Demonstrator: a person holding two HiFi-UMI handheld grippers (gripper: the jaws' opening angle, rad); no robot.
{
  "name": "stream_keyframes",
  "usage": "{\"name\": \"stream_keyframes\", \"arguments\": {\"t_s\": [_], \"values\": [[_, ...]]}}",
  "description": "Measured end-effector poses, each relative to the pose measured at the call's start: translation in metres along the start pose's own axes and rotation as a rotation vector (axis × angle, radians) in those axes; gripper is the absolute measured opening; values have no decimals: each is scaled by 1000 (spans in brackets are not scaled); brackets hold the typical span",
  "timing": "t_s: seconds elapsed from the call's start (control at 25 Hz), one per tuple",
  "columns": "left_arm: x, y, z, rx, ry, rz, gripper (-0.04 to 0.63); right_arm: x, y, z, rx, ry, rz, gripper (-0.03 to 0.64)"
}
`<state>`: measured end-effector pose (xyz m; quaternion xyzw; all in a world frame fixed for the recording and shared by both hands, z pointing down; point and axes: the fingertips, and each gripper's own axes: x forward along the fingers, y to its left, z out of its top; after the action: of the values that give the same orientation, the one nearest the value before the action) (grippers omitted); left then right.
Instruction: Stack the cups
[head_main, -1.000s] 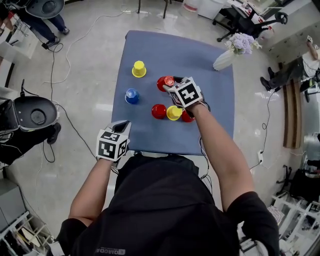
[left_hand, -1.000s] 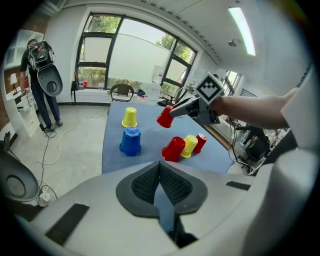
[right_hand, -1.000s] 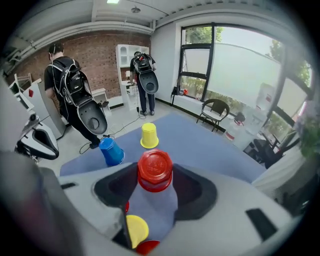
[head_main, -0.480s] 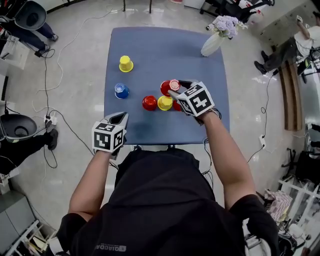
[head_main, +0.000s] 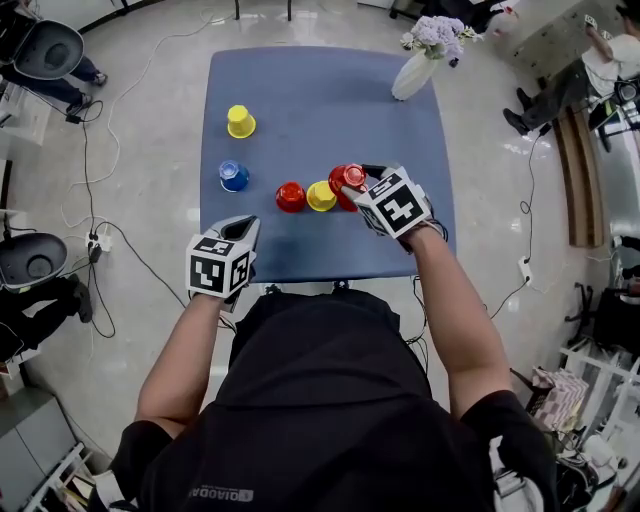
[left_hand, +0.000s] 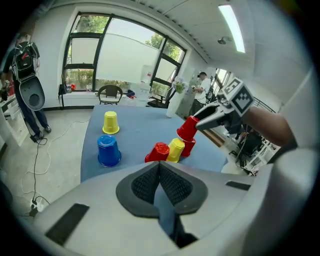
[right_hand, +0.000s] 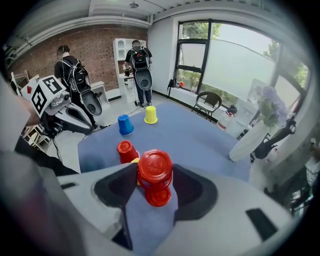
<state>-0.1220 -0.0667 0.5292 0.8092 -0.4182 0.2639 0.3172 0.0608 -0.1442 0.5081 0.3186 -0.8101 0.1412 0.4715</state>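
Blue surface (head_main: 330, 100): right hand-held gripper (head_main: 362, 178) is clamped on an upside-down red cup (right_hand: 155, 170), tilted just above second red cup (right_hand: 159, 196). Level it, centre it over that base, lower it straight, and don't nudge the yellow cup (head_main: 321, 195) just beside. Left hand-held gripper (left_hand: 160, 176) has its jaws together, empty, near the front edge. Can't tell if the two red cups touch yet; the lower one's rim is hidden.

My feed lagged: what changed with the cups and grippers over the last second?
The right gripper, still shut on a red plastic cup, brought it back toward the person, tilted over the upside-down red cup at the row's right end. Nothing was grasped or released. The left gripper stays shut and empty near the blue table edge; the other cups have not moved.
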Motion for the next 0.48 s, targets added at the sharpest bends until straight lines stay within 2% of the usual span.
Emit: {"name": "stream_keyframes", "arguments": {"t_s": [0.48], "values": [[6,-10,-11,2,24,-16,5,9,4,-14,-12,38,5,221]]}}
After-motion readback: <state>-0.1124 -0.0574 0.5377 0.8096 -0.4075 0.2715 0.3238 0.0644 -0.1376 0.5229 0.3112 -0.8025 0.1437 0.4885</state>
